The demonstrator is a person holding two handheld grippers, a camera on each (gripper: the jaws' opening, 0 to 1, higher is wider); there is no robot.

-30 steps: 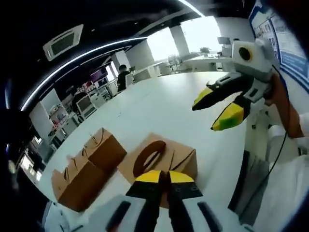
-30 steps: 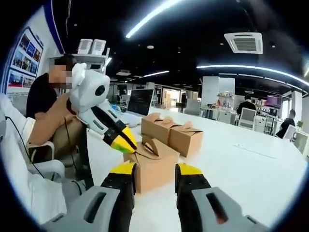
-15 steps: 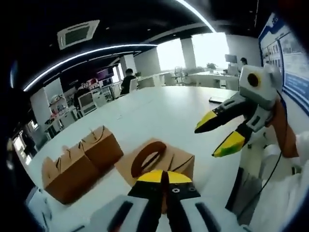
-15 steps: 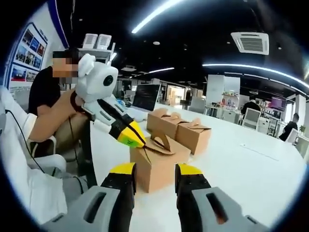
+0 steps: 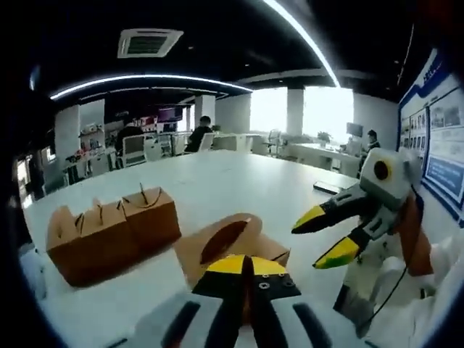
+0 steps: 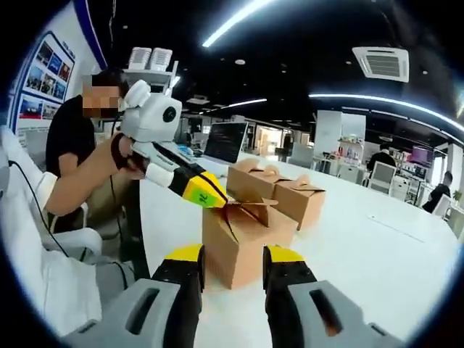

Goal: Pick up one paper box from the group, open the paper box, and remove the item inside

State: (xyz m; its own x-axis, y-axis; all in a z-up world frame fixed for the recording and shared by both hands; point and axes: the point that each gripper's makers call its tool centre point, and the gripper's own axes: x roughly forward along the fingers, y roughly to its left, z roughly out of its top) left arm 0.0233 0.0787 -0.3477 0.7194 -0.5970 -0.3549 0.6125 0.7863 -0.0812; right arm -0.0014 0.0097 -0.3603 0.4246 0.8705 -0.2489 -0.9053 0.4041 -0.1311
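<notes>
The brown paper box's (image 5: 232,250) near edge is hidden behind the left gripper (image 5: 246,266); its contents seem unreadable.

You are holding a brown paper box (image 6: 243,239) over a white tabletop (image 6: 377,254). Your left tool (image 6: 210,196) is showing yellow tips on black jaws, with a white body. Your right tool (image 5: 330,235) is showing the same yellow, black and white. Two more brown boxes (image 5: 109,232) are sitting nearby.
</notes>
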